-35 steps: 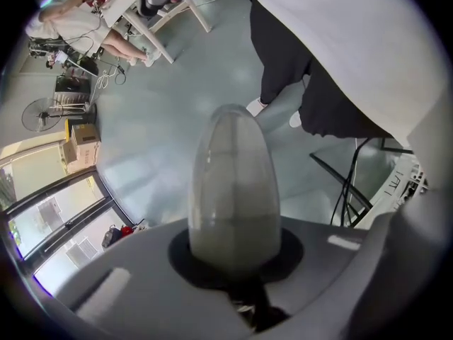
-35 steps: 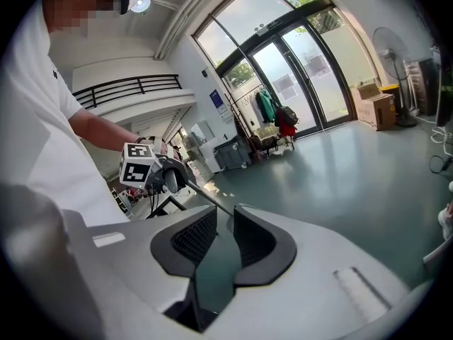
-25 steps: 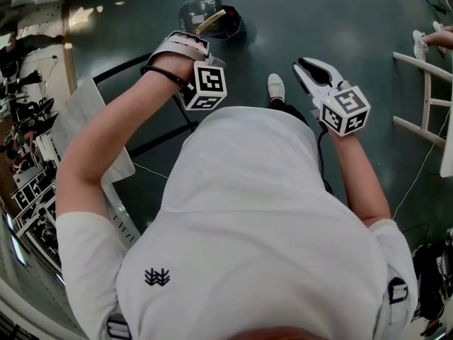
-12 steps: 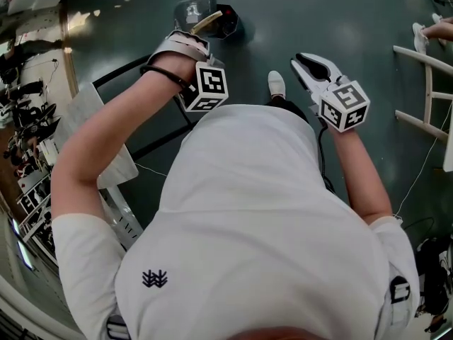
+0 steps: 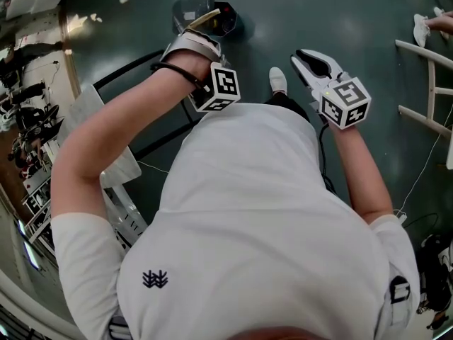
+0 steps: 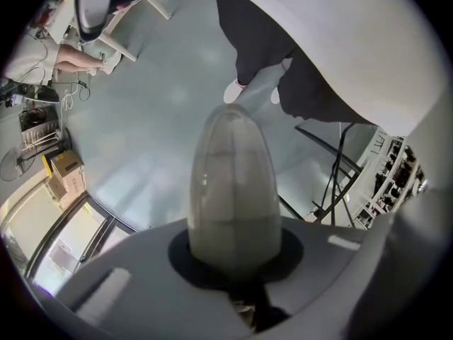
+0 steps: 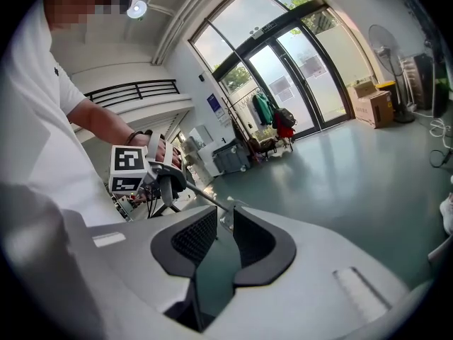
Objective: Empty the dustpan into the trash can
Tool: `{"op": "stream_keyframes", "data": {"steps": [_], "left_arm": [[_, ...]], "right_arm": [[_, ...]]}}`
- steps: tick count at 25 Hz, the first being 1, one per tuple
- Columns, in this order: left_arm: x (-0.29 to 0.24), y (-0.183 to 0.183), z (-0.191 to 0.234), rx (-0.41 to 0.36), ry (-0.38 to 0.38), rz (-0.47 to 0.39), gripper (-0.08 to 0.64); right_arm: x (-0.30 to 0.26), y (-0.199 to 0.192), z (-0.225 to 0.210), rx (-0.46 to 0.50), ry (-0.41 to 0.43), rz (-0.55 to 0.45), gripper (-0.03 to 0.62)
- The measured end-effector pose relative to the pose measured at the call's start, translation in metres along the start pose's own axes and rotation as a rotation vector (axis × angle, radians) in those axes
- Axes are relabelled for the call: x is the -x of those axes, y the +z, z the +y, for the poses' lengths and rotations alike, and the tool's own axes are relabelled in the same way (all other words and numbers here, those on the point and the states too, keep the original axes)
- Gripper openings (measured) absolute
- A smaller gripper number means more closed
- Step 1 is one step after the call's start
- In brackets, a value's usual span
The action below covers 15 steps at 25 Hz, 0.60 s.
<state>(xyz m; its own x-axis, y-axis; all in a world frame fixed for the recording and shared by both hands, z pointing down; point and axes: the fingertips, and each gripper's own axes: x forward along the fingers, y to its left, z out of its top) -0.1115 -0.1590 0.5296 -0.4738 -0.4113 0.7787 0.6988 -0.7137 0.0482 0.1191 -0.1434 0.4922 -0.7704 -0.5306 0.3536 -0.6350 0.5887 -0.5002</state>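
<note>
There are two tools, the left tool (image 5: 200, 30) and the right tool (image 5: 306, 61). Each carries one marker cube, making two: the left cube (image 5: 223, 89) and the right cube (image 5: 345, 101). On the floor (image 5: 354, 20) are one dark dustpan (image 5: 228, 21) with one long handle (image 5: 205, 20) and one clear trash can (image 5: 190, 9). The head view shows one white shoe (image 5: 277, 81), the left gripper view two. There is one white chair (image 5: 430, 83).
</note>
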Motion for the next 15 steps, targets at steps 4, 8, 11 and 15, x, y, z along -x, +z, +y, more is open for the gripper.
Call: {"op": "stream_keyframes", "data": {"steps": [4,8,11,15], "left_arm": [[0.001,0.003,0.000,-0.037,-0.004,0.002,0.084],[0.004,0.012,0.000,-0.074,-0.007,0.051,0.084],[0.001,0.009,0.009,-0.067,-0.016,0.059,0.084],[-0.003,-0.001,0.012,-0.003,-0.045,0.030,0.084]], "right_arm": [[-0.002,0.003,-0.003,-0.008,-0.013,-0.003,0.072],[0.009,-0.003,-0.005,-0.012,-0.021,-0.009,0.072],[0.011,-0.004,-0.013,-0.020,-0.025,-0.014,0.072],[0.011,-0.006,-0.019,-0.021,-0.020,-0.009,0.072]]}}
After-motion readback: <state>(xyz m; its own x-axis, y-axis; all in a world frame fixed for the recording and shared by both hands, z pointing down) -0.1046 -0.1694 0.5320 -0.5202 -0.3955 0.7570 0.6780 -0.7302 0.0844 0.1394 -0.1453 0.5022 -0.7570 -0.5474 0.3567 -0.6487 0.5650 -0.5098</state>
